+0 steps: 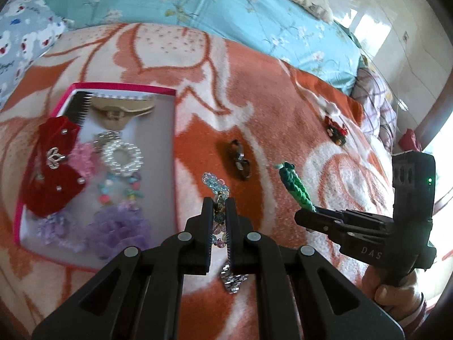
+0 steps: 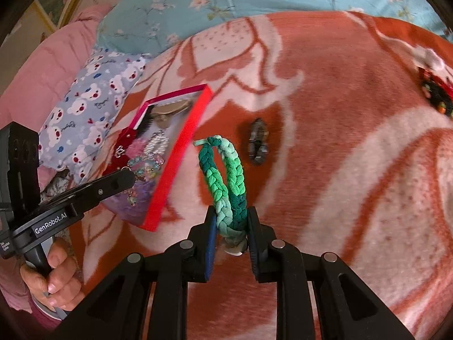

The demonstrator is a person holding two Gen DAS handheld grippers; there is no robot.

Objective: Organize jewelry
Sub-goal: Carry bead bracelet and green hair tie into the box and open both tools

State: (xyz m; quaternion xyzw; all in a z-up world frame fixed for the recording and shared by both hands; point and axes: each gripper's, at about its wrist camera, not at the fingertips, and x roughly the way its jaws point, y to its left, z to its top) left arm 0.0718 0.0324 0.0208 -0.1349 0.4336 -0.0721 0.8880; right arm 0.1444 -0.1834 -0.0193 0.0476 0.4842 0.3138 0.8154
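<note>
The left claw [image 1: 218, 202] is pinched tight on a sparkly bead bracelet [image 1: 215, 184], and the beads stick out past its tips while a silver bit hangs down behind them. The right claw [image 2: 230, 212] is clamped on a green braided band [image 2: 226, 170], which loops up and away from its tips. Both claws are held over a bed with an orange and white blanket [image 1: 254, 85]. Off to the left of the left claw, lying on the blanket, is a flat pink box [image 1: 124, 86] with a white floor. It is already quite full. At the far end of the box are a black comb [image 1: 80, 107] and a tan hair clip [image 1: 121, 110]. Closer in, along the left side, is a big red velvet bow [image 1: 53, 167] with a little silver crown on it. Next to the bow are a pink fuzzy scrunchie [image 1: 85, 155] and a ring of white pearl beads [image 1: 121, 155]. Below the pearls is a bracelet of small coloured beads [image 1: 119, 189]. At the near end of the box, closest to the left claw, are two purple frilly scrunchies [image 1: 119, 226]. Outside the box, just ahead of the left claw on the blanket, lies a small dark brown hair clip [image 1: 240, 161] with a silver bow. Far off to the right, past the right claw, lies a red and black hair clip [image 1: 335, 130] beside a white one. A hand [image 2: 53, 277] holds the handle of the left claw, seen from the right side.
</note>
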